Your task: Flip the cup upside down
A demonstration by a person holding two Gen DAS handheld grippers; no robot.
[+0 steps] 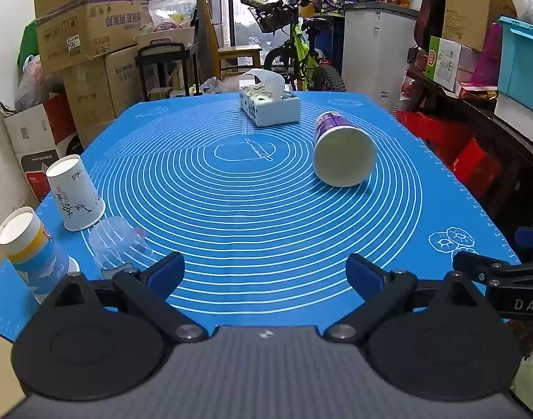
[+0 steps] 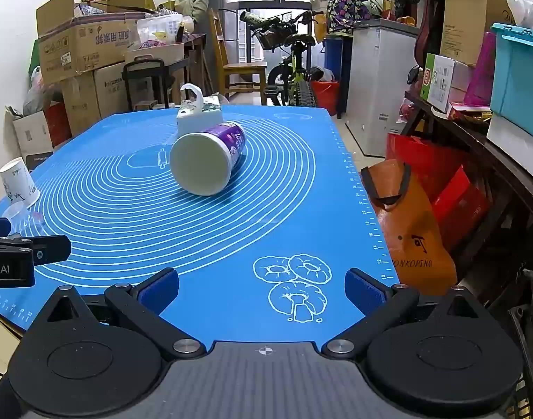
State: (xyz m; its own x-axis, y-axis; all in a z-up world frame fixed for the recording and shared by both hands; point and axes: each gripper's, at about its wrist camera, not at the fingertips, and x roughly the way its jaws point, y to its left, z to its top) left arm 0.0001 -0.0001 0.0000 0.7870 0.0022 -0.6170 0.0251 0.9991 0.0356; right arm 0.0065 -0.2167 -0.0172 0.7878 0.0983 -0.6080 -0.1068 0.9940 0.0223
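Note:
A purple-and-white paper cup (image 1: 341,152) lies on its side on the blue mat (image 1: 266,216), its wide white end facing me. It also shows in the right wrist view (image 2: 205,160), left of centre. My left gripper (image 1: 265,274) is open and empty, low over the mat's near edge, well short of the cup. My right gripper (image 2: 261,289) is open and empty near the mat's front right corner. At the left edge stand three upside-down cups: a white printed one (image 1: 76,193), a clear plastic one (image 1: 118,244) and a blue-and-yellow one (image 1: 30,248).
A tissue box (image 1: 269,104) sits on the far side of the mat, just behind the lying cup. An orange bag (image 2: 411,223) hangs off the table's right edge. Cardboard boxes, a bicycle and shelves ring the table.

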